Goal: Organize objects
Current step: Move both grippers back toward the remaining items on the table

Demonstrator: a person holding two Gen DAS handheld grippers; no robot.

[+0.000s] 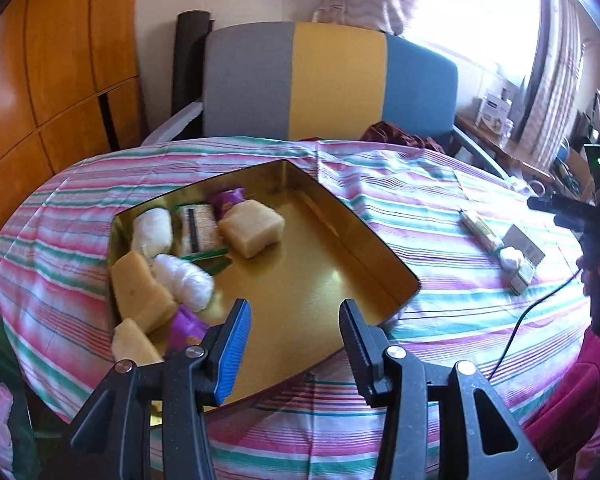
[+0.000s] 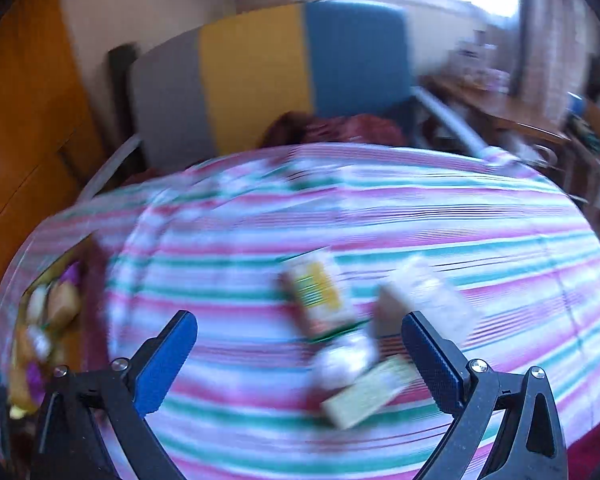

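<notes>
Both tongs are seen spread and empty; the right tongs (image 2: 300,354) should be centred over the white bundle (image 2: 346,358) just ahead before being pressed together

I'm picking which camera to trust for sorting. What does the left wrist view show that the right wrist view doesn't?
Only the left wrist view: the gold tin tray seen whole and sharp, holding yellow sponges, white wrapped bundles and purple packets.

Only the right wrist view: the loose items up close, though blurred: a yellow-green packet and a pale flat box, between the open right tool.

Both: the striped tablecloth and the grey, yellow and blue chair.
</notes>
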